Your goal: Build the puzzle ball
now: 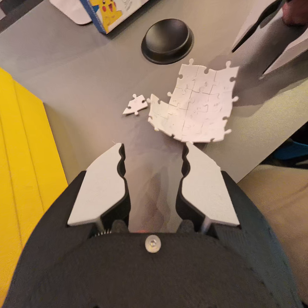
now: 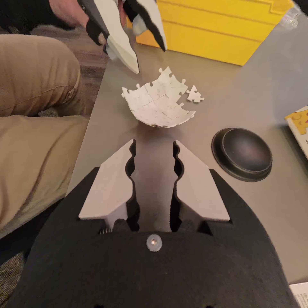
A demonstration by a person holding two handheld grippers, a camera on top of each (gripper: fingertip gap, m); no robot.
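A curved white shell of joined puzzle pieces [image 1: 196,106] lies on the grey table like a shallow bowl; it also shows in the right wrist view [image 2: 156,103]. A single loose white piece [image 1: 135,105] lies just beside it, apart from its edge, and shows in the right wrist view too [image 2: 194,95]. My left gripper [image 1: 153,146] is open and empty, just short of the shell's near edge. My right gripper [image 2: 154,142] is open and empty, a little short of the shell on its other side. Each gripper shows in the other's view, hovering above the table [image 1: 246,63] [image 2: 150,61].
A black domed stand [image 1: 167,40] sits on the table near the shell [image 2: 241,154]. A yellow box [image 1: 20,150] stands along one side [image 2: 216,30]. A printed box with a yellow cartoon figure [image 1: 110,15] is at the far edge. A person's leg in tan trousers [image 2: 33,100] is by the table's edge. About 9 cm separates my left fingertips from the single loose white piece [image 1: 135,105]. Look for it in the right wrist view [image 2: 194,97] too.
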